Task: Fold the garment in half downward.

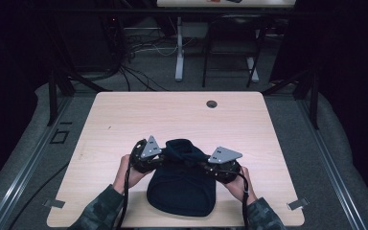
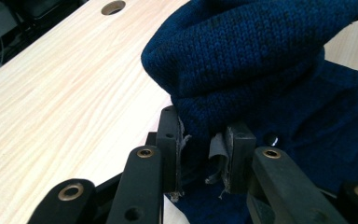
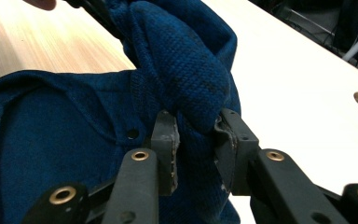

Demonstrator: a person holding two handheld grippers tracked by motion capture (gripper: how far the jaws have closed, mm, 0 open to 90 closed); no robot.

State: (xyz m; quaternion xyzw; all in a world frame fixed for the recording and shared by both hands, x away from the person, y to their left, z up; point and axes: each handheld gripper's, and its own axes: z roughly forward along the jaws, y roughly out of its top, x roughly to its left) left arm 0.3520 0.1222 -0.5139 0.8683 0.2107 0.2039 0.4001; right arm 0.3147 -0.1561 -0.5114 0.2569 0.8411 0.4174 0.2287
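I hold the hat's (image 1: 182,184) cuff (image 1: 184,149) at twelve o'clock in both grippers' fingers (image 2: 168,140); thick knit could slip free.

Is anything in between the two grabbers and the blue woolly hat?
No, nothing is in the way. The left gripper pinches the folded edge of the dark blue knit hat between its jaws, and the right gripper pinches the fold on the other side, above the wooden table.

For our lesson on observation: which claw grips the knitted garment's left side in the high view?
The left claw, at the dark blue knitted garment's left edge; the right claw pinches its opposite side.
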